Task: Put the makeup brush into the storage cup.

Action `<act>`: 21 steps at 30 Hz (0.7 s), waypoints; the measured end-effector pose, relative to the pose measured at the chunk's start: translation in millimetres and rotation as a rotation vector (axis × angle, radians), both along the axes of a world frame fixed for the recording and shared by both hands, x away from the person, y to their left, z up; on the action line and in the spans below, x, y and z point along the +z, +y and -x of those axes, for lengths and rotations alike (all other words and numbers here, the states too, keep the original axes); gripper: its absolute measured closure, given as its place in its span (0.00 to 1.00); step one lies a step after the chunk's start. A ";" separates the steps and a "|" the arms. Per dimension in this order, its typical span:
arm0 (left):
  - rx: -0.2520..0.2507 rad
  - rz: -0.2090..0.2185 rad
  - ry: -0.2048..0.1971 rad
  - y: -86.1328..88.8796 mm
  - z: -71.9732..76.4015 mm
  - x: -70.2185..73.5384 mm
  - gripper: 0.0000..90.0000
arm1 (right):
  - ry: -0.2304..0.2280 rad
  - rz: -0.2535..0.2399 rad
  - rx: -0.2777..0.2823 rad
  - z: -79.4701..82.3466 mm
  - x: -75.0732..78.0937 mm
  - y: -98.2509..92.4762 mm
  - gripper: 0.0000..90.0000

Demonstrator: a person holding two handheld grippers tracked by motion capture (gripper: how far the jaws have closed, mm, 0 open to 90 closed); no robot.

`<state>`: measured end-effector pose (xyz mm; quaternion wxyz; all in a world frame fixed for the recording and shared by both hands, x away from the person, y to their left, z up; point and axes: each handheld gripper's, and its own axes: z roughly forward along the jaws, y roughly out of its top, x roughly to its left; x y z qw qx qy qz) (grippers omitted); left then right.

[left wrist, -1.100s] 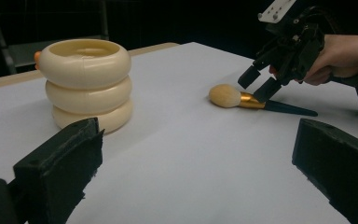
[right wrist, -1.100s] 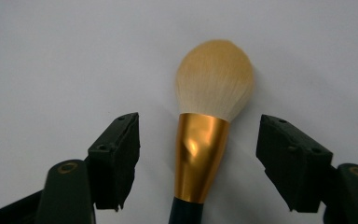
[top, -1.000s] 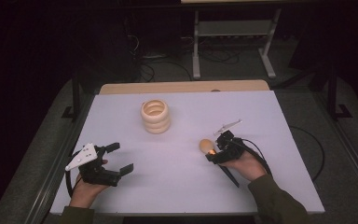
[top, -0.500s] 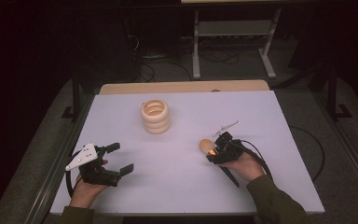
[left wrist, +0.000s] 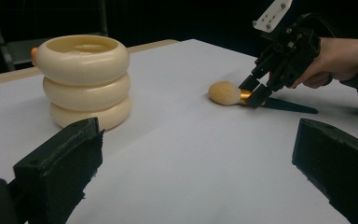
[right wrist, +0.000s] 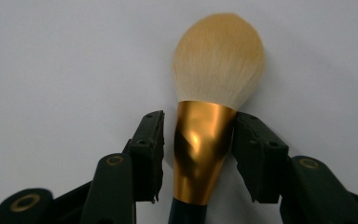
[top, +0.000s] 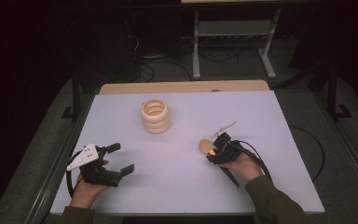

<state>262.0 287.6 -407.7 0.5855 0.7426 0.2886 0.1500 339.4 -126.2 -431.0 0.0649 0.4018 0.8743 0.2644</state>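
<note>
On the white desk (top: 270,121), the cream stack of three rounded plastic rings (top: 155,116) stands left of centre toward the far edge. The powder brush with a gold ferrule and dark handle (top: 206,146) lies nearer and to the right, well apart from the stack, bristles pointing toward it. The right tongs (top: 213,153) straddle its ferrule, and the left tongs (top: 120,158) sit near the front left corner.

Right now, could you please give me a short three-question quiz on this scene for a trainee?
1. True or false: the makeup brush stands upright inside the cream stacked-ring holder.
2. Which part of the brush lies between the right claw's jaws: A bristles, B gold ferrule, C dark handle?
3. What does the left claw hold?
Key: 1 false, it lies on the white table. 2 B; the jaws have just been closing, with a thin gap on one side. 3 Nothing; it is open.
</note>
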 end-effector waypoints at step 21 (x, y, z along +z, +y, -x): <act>-0.003 -0.009 0.003 -1.7 0.2 -0.6 0.01 | -0.045 0.050 0.002 2.3 -2.4 6.2 0.64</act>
